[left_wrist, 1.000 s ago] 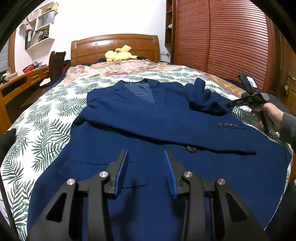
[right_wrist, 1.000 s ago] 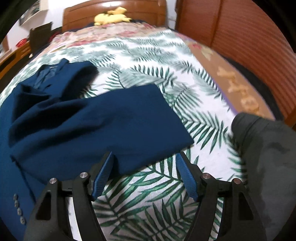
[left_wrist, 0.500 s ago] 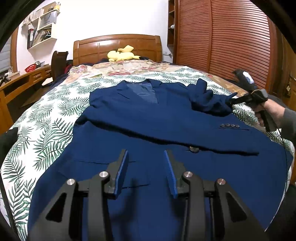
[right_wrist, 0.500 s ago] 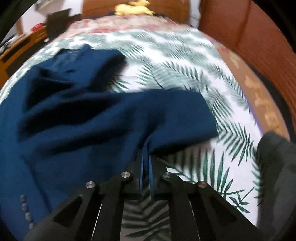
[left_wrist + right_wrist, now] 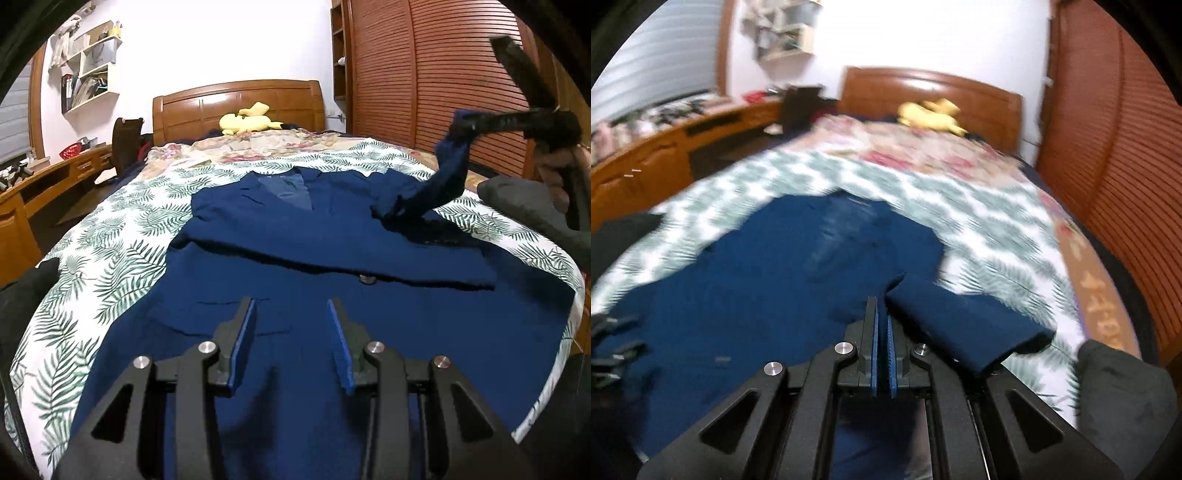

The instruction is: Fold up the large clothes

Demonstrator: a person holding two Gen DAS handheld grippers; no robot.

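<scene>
Across the leaf-print bed point(image 5: 122, 236) lies a navy blazer point(image 5: 332, 332), barely folded: one sleeve crossed over the chest, the other sleeve point(image 5: 964, 325) lifted, pinched in closed right gripper point(image 5: 882, 321) fingers, left gripper point(image 5: 291, 325) fingers open above the hem.

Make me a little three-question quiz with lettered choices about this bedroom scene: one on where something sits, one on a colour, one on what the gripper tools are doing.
1. Where is the yellow plush toy?
A. by the headboard
B. on the desk
C. on the jacket

2. What colour is the jacket?
A. grey
B. navy blue
C. red

3. What is the right gripper doing?
A. hanging open
B. shut on nothing
C. shut on the sleeve

Answers:
1 A: the yellow plush toy lies at the bed's far end, against the headboard.
2 B: the jacket is navy throughout.
3 C: the right gripper pinches the sleeve, lifting it; the left gripper stands open.
</scene>
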